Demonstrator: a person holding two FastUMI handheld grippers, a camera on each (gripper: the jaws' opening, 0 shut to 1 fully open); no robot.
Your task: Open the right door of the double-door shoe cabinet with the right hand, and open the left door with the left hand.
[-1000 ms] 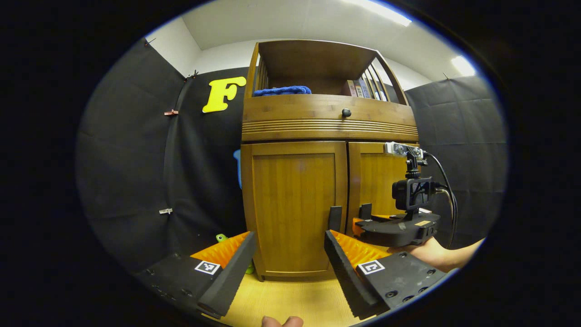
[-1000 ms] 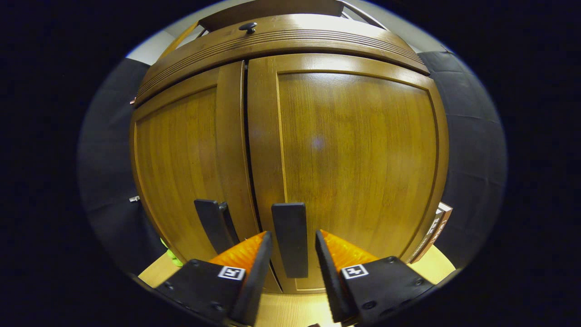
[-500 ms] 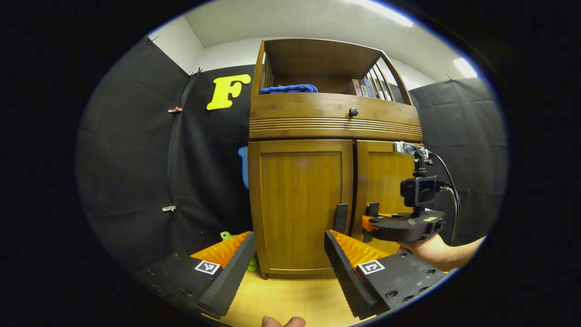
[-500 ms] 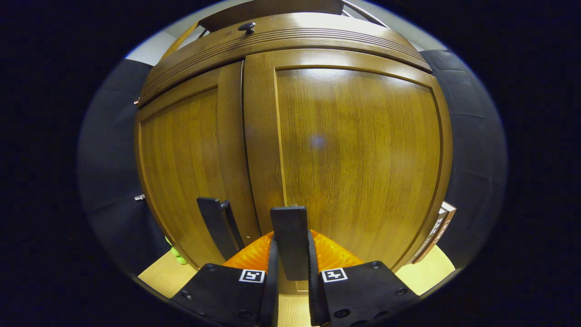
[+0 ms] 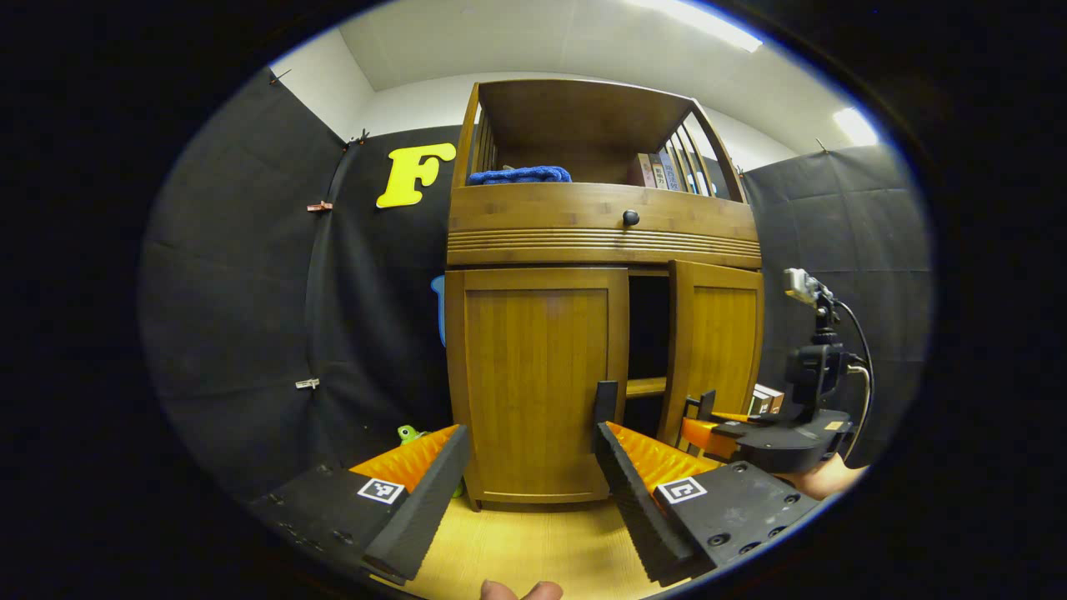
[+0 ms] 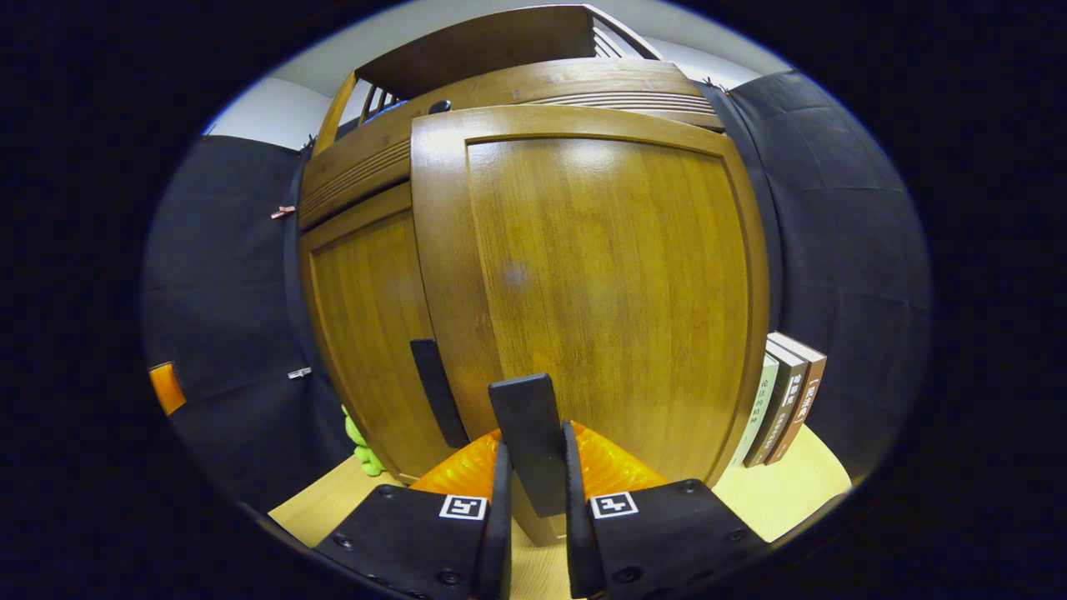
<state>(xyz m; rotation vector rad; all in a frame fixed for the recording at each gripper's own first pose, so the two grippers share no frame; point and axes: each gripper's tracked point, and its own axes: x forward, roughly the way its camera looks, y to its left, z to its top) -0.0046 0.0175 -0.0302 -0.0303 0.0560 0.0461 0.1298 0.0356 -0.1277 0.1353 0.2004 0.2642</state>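
Right gripper view: my right gripper (image 6: pixel 533 508) is clenched on the right door's handle (image 6: pixel 527 437), the right door (image 5: pixel 715 354) partly swung out. My left gripper (image 5: pixel 529 475), fingers spread, faces the shut left door (image 5: pixel 538 383); its handle (image 5: pixel 605 403) is next, I judge.

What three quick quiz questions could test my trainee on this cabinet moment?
1. True or false: the wooden right door stands ajar.
2. What does the right gripper clamp? A) round black drawer knob B) black flat handle of the right door C) blue cloth
3. Fill in: the left gripper has its jaws ____, short of the closed wooden left door.

Key: 1 true; 2 B; 3 open.
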